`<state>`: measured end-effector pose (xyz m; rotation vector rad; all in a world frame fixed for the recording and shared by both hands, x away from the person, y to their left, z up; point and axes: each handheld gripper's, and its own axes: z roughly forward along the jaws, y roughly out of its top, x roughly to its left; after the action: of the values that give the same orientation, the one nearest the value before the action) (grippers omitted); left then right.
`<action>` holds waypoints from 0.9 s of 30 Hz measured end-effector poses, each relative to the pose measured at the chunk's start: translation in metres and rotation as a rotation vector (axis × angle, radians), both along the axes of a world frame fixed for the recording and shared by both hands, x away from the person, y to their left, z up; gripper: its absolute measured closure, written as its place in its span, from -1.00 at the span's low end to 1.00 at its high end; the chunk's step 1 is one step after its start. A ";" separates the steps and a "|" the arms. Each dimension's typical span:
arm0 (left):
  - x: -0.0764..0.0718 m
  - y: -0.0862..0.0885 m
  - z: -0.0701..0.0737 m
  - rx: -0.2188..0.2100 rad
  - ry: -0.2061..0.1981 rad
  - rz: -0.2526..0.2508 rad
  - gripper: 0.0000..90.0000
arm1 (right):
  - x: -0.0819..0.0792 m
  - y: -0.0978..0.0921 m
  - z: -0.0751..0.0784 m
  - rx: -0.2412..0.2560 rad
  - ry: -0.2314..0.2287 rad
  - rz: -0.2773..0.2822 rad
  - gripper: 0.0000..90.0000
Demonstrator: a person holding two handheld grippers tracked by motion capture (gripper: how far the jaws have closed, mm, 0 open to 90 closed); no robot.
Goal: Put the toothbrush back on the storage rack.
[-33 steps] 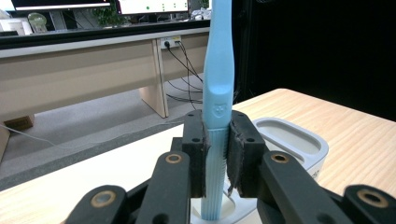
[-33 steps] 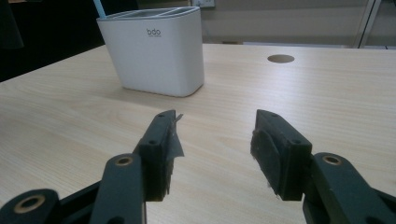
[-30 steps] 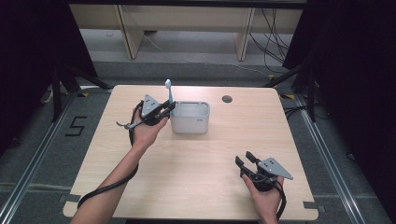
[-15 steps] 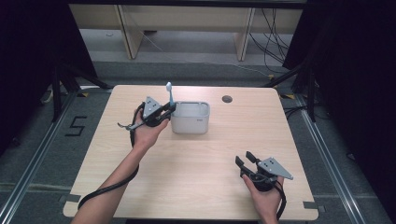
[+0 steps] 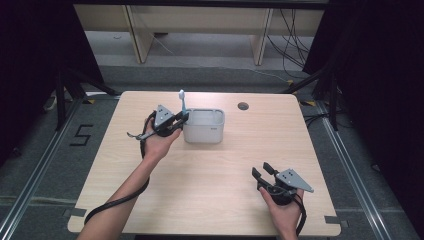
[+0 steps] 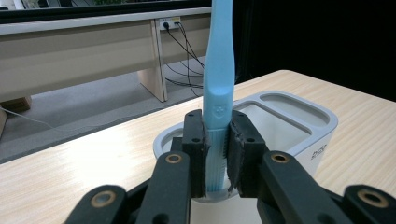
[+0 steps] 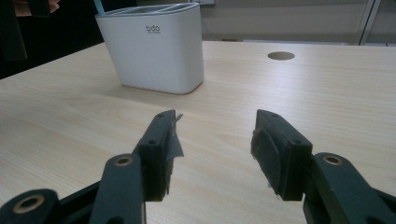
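A light blue toothbrush (image 6: pixel 218 84) stands upright in my left gripper (image 6: pixel 217 154), which is shut on its ribbed handle. Its lower end sits over the near end compartment of a white holder (image 6: pixel 299 121). From above, the left gripper (image 5: pixel 181 119) is at the holder's (image 5: pixel 204 131) left end, and the toothbrush (image 5: pixel 182 102) rises above it. My right gripper (image 5: pixel 264 172) rests near the table's front right, open, with nothing between its jaws. In the right gripper view (image 7: pixel 212 144) the holder (image 7: pixel 152 49) stands far ahead on the left.
The wooden table (image 5: pixel 210 200) has a round cable hole (image 5: pixel 243 106) at the back right of the holder. Desk legs and cables lie on the floor beyond the far edge. A cable trails from the left gripper off the front left corner.
The left gripper with the toothbrush has shifted slightly toward the holder's left end. The right gripper has stayed where it was.
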<state>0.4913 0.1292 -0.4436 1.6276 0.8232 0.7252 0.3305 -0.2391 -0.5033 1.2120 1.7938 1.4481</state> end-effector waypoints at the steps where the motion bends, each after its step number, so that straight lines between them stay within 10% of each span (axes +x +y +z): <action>1: 0.000 0.000 -0.001 0.002 0.001 0.000 0.74 | 0.000 0.000 0.000 0.001 0.007 -0.001 0.11; 27: 0.004 -0.001 -0.011 -0.012 0.042 0.012 0.73 | 0.001 0.001 -0.001 -0.005 0.016 0.001 0.11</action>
<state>0.4957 0.1284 -0.4550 1.6329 0.8671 0.6949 0.3310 -0.2385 -0.5043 1.2243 1.8076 1.4378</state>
